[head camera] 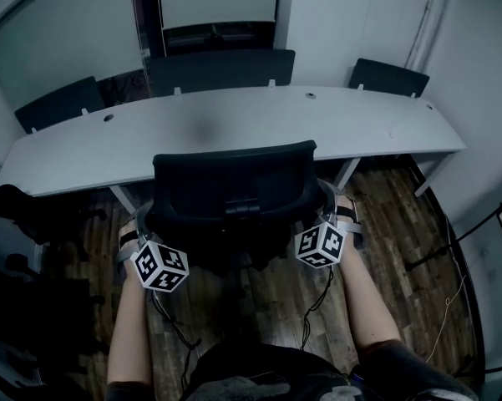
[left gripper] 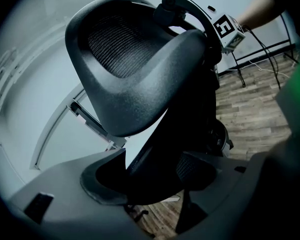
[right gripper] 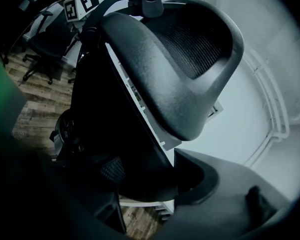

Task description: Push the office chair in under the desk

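**Head view.** The office chair (head camera: 234, 186) stands on the wood floor (head camera: 401, 224) at the middle of the surface's (head camera: 234, 124) near edge. Its backrest faces the person, and its top rail runs parallel to that edge. How far the seat is already under cannot be told, because the backrest hides it.

The left claw (head camera: 140, 224) is clamped on the backrest's left side edge and the right claw (head camera: 332, 211) on its right side edge. The chair therefore lies straight ahead, between the 2 claws, with neither hand nearer. On this reading, the coming push runs square to the backrest's long axis, toward the surface's far edge, where 3 other chair backs (head camera: 220, 69) show.

**Gripper views.** These add what the head view lacks:
- the dark frame fills the gap between each pair of jaws;
- the mesh headrest (left gripper: 120, 49) rises above;
- the left gripper view also shows the right claw's marker cube (left gripper: 228, 29).

Only the head view shows the surface's whole near edge and how the chair sits against it.
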Tool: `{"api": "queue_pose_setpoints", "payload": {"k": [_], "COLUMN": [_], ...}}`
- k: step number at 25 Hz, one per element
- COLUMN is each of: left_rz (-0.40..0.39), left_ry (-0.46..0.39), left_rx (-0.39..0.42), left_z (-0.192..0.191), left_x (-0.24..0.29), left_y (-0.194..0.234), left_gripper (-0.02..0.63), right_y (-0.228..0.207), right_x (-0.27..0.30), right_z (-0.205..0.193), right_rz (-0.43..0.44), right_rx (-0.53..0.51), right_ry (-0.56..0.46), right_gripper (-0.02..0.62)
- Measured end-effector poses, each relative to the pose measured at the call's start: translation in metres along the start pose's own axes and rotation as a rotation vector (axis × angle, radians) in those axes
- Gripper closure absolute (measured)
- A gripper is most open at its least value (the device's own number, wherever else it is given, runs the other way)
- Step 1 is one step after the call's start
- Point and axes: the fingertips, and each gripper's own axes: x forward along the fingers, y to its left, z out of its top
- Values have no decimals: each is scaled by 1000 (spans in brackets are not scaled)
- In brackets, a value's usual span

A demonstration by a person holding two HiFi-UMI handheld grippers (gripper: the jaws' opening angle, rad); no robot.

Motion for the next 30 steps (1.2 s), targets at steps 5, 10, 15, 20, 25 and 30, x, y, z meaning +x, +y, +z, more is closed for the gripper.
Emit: {"api": "queue_pose_setpoints", "payload": {"k": [5,10,15,20,25,30], "left_rz": [-1,-7,-7,-22,-14,-6], "left_ry": [-23,-44,-63,-66,-67,-78], "left_rx": [11,18,22,23,24,28], "left_z": [11,15,23,39,45,45], "left_x": [45,80,110,149,165,175], "left_y": [24,41,54,73,80,77], "left_gripper": [298,298,298,298,298,298], "right_y": [-15,-22,-32,-52,-59,-58], "right_x": [41,74,106,147,162,173], "right_z": [4,8,8,9,8,4], "right_rz": [-7,-5,1,4,-12,-23], "right_rx": [5,7,7,9,12,11], "right_ry": [22,46,61,69,67,56], "right_gripper": [311,311,310,311,310,310]}}
